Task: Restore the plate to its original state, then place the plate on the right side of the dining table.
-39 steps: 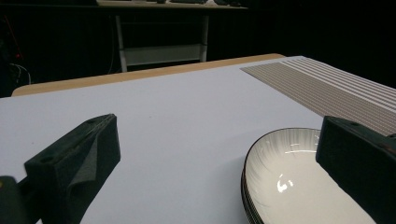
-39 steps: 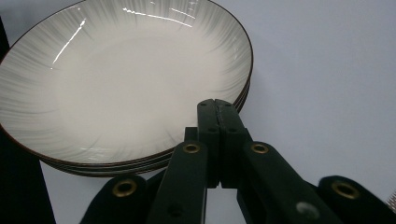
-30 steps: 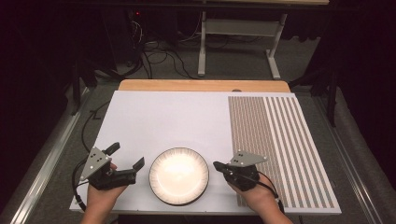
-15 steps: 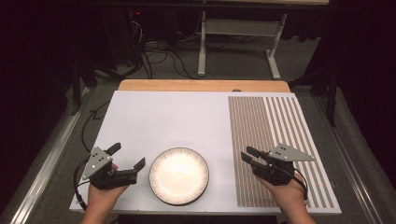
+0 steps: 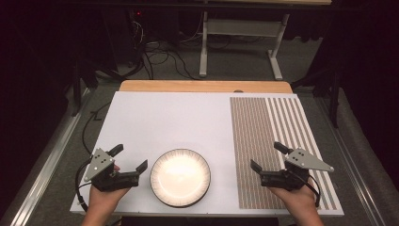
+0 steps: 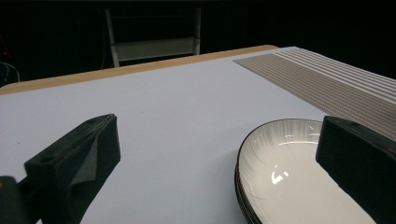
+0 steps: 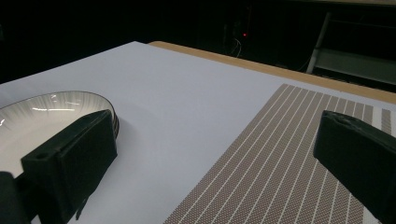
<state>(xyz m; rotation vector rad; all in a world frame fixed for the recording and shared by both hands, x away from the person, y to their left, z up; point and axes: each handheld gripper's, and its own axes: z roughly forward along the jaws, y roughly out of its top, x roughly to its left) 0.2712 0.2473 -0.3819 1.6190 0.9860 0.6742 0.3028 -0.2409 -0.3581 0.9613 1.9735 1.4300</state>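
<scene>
A white plate with a dark rim lies near the table's front edge; in the left gripper view the plate shows layered rims, like a short stack. My left gripper stands open just left of the plate, apart from it, and nothing lies between its fingers. My right gripper hovers over the striped brown mat, well right of the plate. Its jaws have just been opening and now stand wide with nothing between them. In the right gripper view the plate sits behind the left finger.
The white tabletop stretches away beyond the plate, bordered by a wooden strip at the far edge. Past the table are a dark floor with cables and a metal stand.
My right gripper has moved right, from beside the plate's right rim to over the striped mat, and its jaws have opened. The left gripper and the plate have stayed put.
</scene>
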